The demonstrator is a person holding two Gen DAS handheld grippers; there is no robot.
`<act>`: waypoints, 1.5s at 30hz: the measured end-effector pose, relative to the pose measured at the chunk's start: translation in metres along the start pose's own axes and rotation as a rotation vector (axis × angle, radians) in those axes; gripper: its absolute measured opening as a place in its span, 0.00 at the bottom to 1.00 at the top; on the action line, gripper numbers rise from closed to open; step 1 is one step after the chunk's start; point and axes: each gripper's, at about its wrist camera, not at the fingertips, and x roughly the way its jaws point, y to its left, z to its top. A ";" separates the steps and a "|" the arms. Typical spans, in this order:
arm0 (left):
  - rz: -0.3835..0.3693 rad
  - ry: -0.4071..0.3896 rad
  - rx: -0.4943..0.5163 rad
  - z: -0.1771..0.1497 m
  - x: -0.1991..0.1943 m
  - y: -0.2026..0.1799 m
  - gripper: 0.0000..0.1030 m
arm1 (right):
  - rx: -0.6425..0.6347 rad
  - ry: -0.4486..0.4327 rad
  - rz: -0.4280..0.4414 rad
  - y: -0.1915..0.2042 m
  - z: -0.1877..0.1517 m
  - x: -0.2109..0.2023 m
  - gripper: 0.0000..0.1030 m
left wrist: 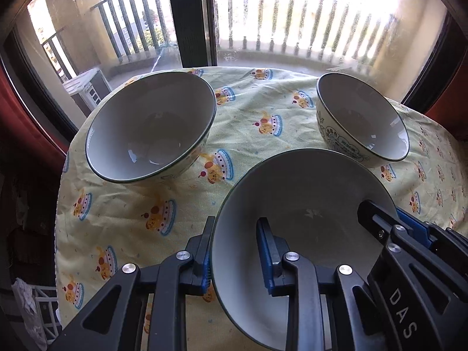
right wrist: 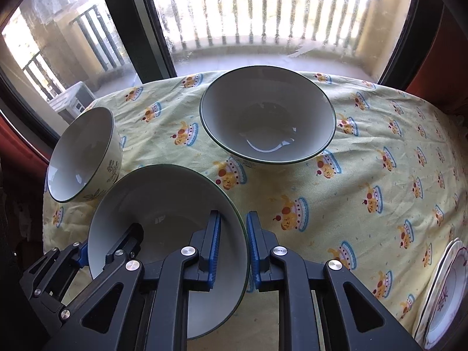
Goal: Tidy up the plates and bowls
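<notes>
Both hand-held grippers, left (left wrist: 235, 251) and right (right wrist: 232, 247), are clamped on opposite rims of the near bowl (left wrist: 304, 204) on the surface (left wrist: 248, 117); uneven lifting could tilt it, letting the glazed rim slip free

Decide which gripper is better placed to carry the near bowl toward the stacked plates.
Probably right: the right gripper clamps the near bowl's rim on the stacked plates' side; the left gripper clamps the opposite rim.
</notes>
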 end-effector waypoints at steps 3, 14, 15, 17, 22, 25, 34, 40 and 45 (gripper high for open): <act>-0.015 0.002 0.018 -0.006 -0.007 -0.011 0.25 | 0.017 -0.001 -0.014 -0.012 -0.007 -0.008 0.21; -0.053 0.013 0.076 -0.033 -0.030 -0.064 0.25 | 0.076 0.004 -0.058 -0.064 -0.038 -0.040 0.21; -0.054 0.012 0.078 -0.036 -0.032 -0.068 0.25 | 0.080 0.003 -0.060 -0.069 -0.041 -0.043 0.21; -0.054 0.012 0.078 -0.041 -0.038 -0.078 0.25 | 0.090 0.003 -0.061 -0.080 -0.047 -0.049 0.21; -0.045 0.012 0.055 -0.056 -0.051 -0.098 0.25 | 0.065 -0.007 -0.053 -0.102 -0.058 -0.065 0.21; -0.032 0.018 0.057 -0.065 -0.054 -0.113 0.25 | 0.056 -0.007 -0.041 -0.117 -0.065 -0.071 0.21; 0.004 0.045 0.017 -0.100 -0.062 -0.148 0.25 | 0.015 0.022 0.005 -0.156 -0.091 -0.081 0.21; 0.025 0.054 -0.005 -0.122 -0.062 -0.165 0.25 | -0.022 0.035 0.024 -0.175 -0.108 -0.079 0.21; 0.049 0.071 -0.023 -0.137 -0.058 -0.176 0.25 | -0.061 0.048 0.039 -0.187 -0.120 -0.076 0.21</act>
